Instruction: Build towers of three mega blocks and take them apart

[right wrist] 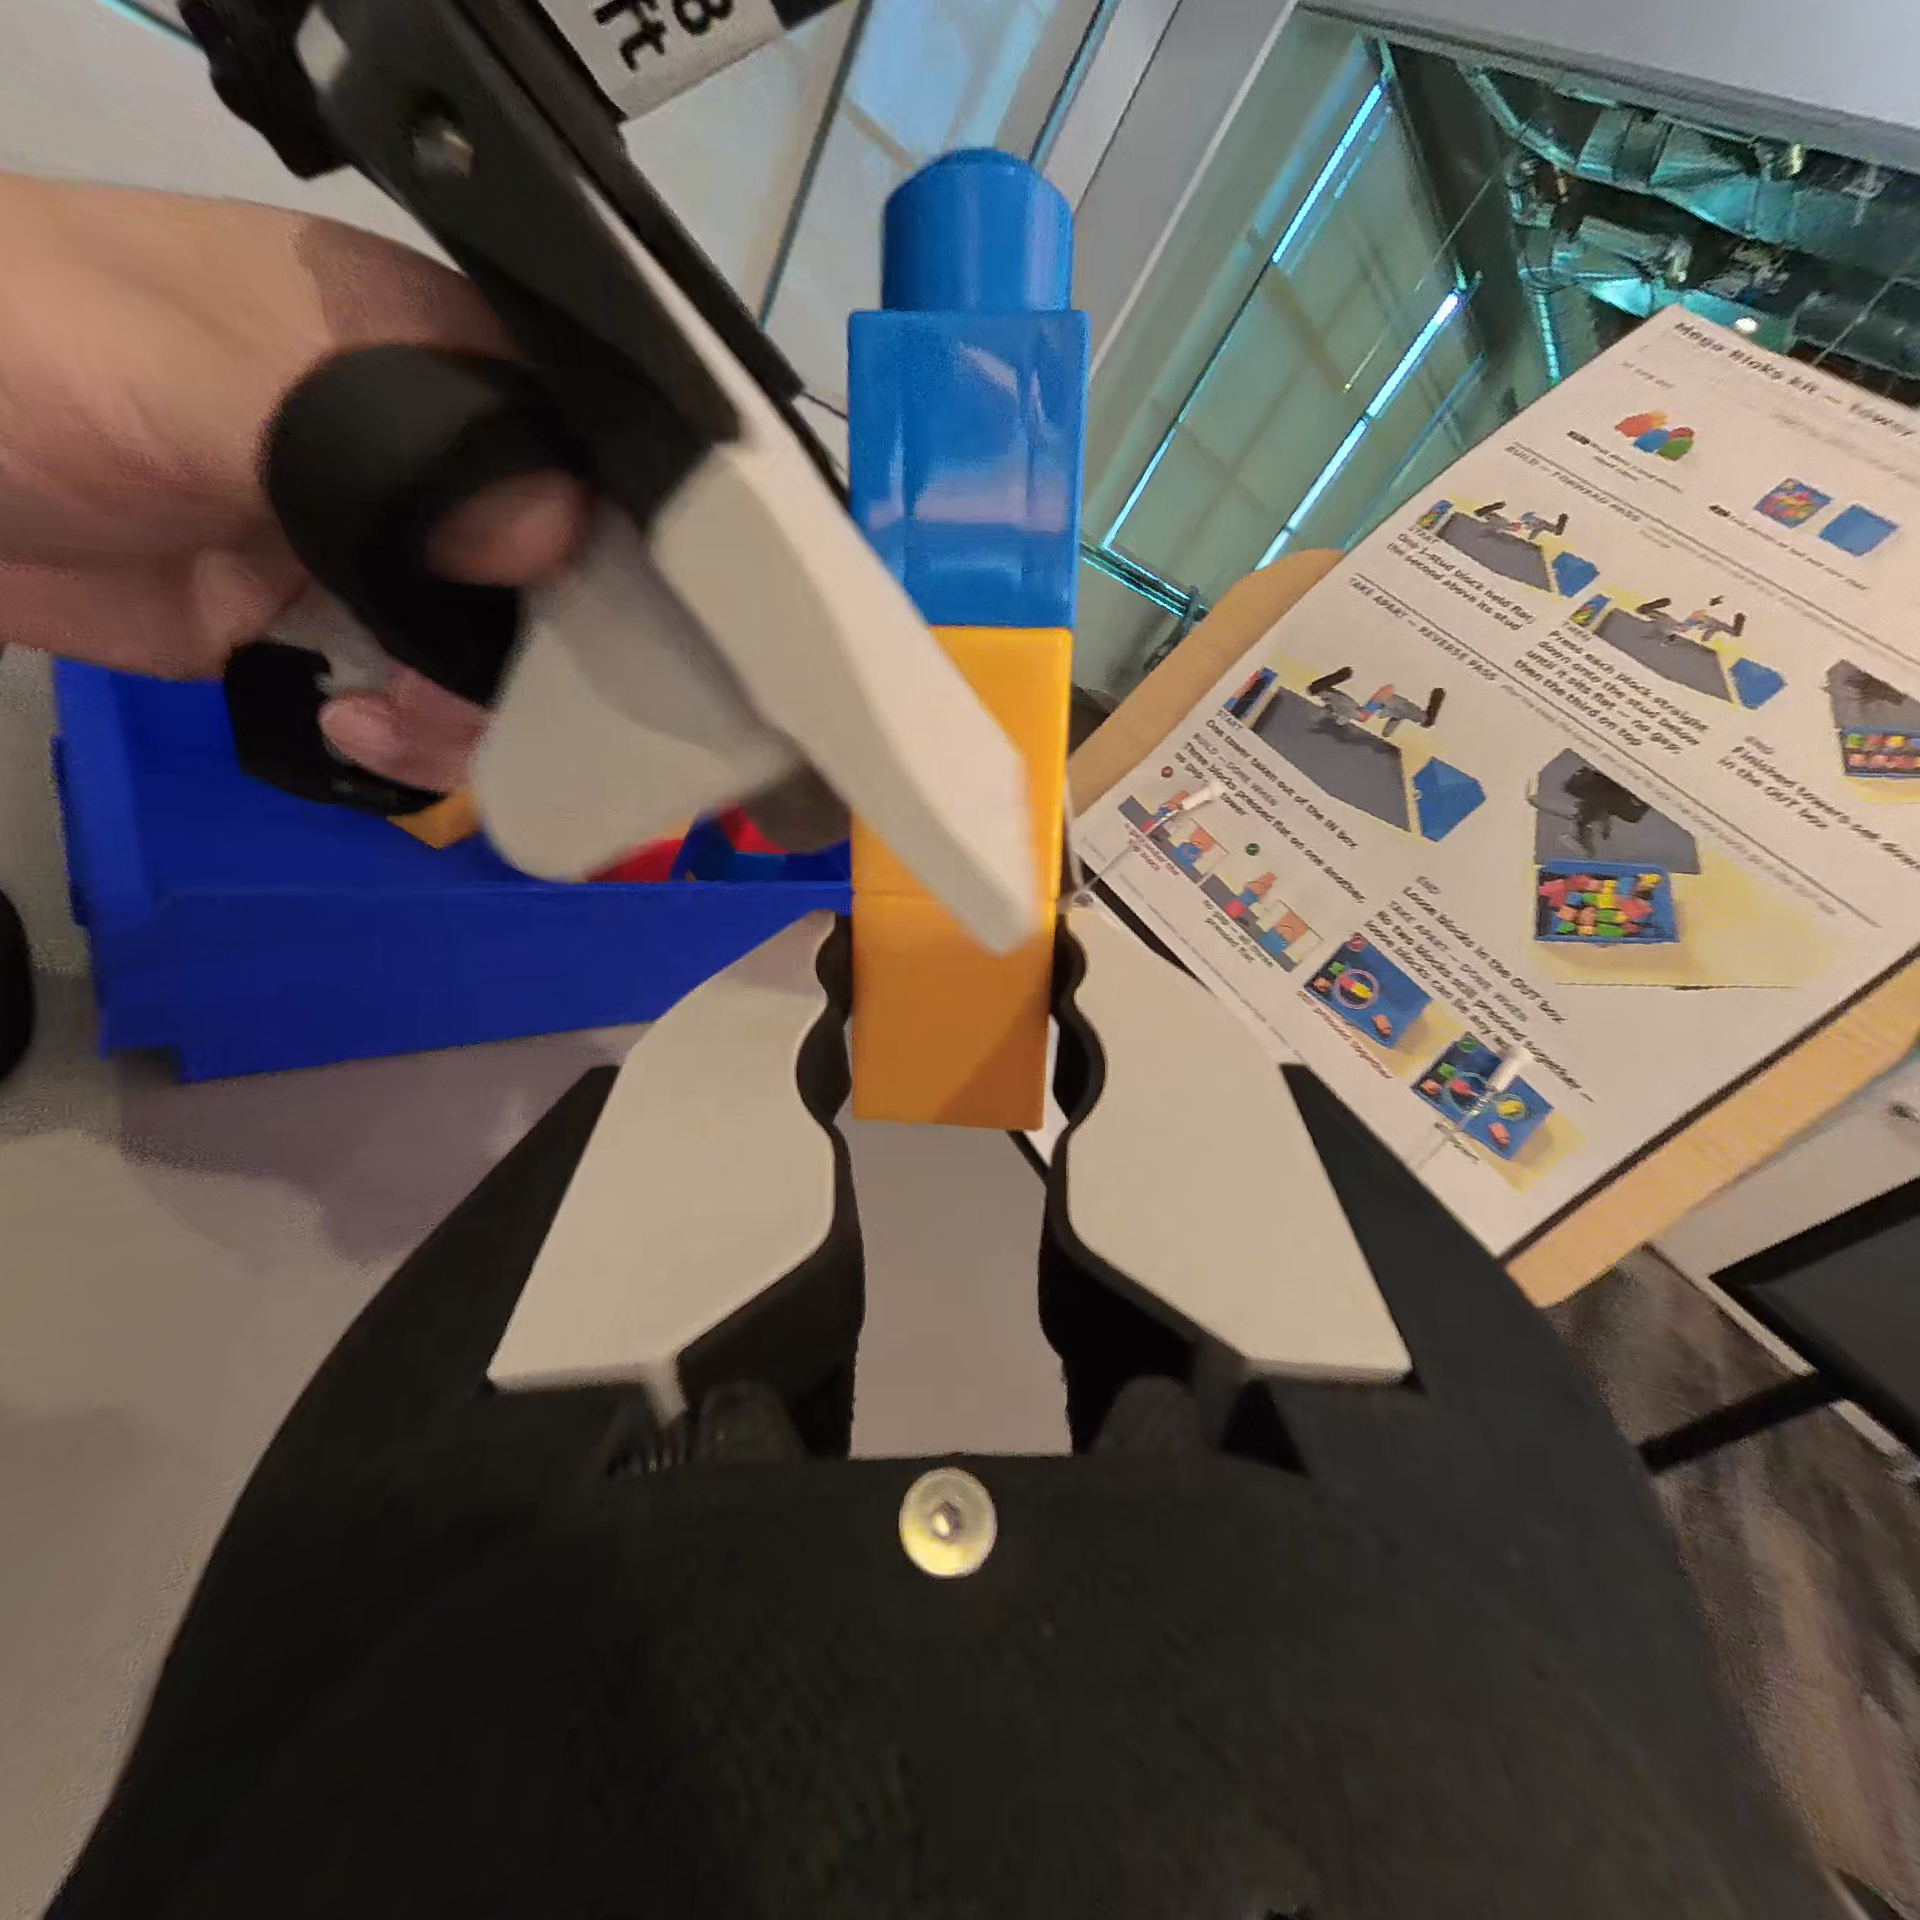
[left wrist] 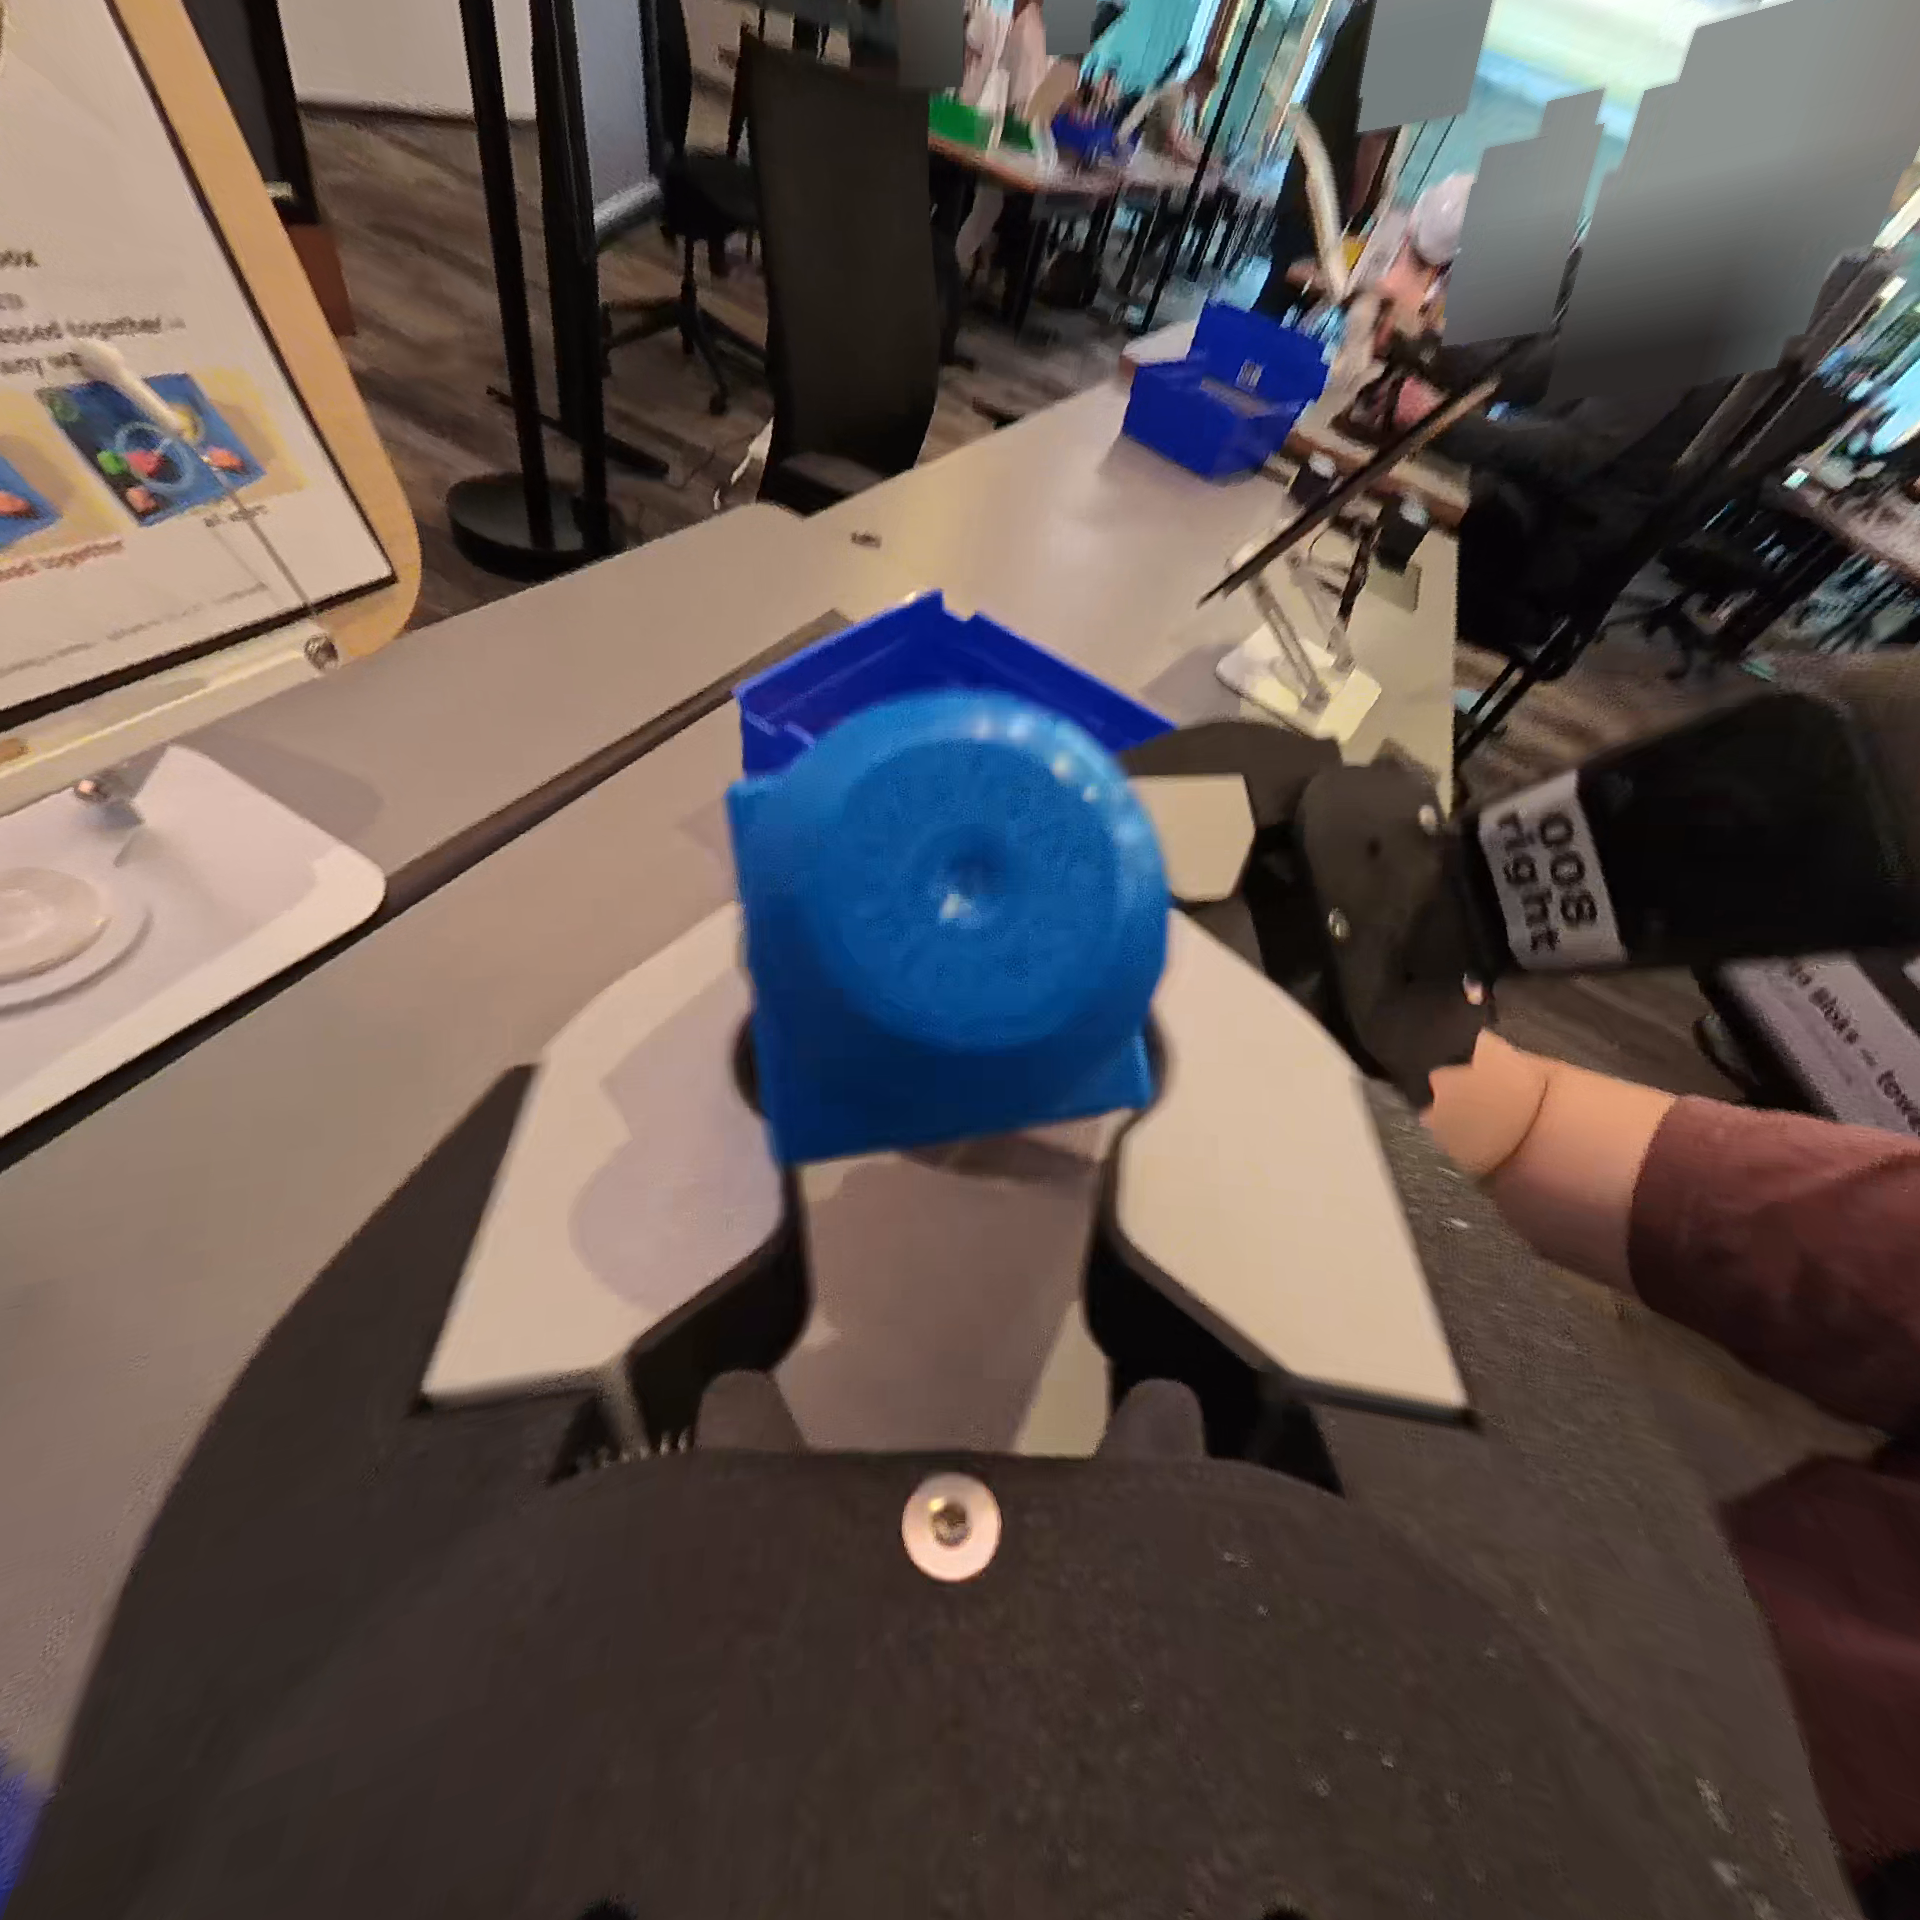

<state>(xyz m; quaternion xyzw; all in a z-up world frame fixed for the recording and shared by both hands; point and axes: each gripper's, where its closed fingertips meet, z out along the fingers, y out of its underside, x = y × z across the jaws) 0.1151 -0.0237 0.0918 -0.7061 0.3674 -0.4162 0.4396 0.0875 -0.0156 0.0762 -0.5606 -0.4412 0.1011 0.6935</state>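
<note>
Grey tabletop fills the lower part of both wrist views, with a blurred office of chairs and desks behind it and a printed instruction sheet propped at the right of the right wrist view. At the centre of that view stands a tower of three blocks: a blue block with a round stud on top, pressed onto two orange blocks, the middle one and the bottom one. The right gripper is closed on the bottom orange block, its scalloped pads pressed against both sides. The left gripper looks down on the blue stud in the middle of its own view; its jaws are spread wide, and in the right wrist view one pale finger crosses the front of the middle orange block without clamping it. A blue bin holding loose blocks sits at the left of that view. The blocks look like light, hollow, rigid plastic with smooth, somewhat slippery faces; they likely will not crush. Gripping flat opposite sides of a single block, away from the seams, seems the soundest hold.
</note>
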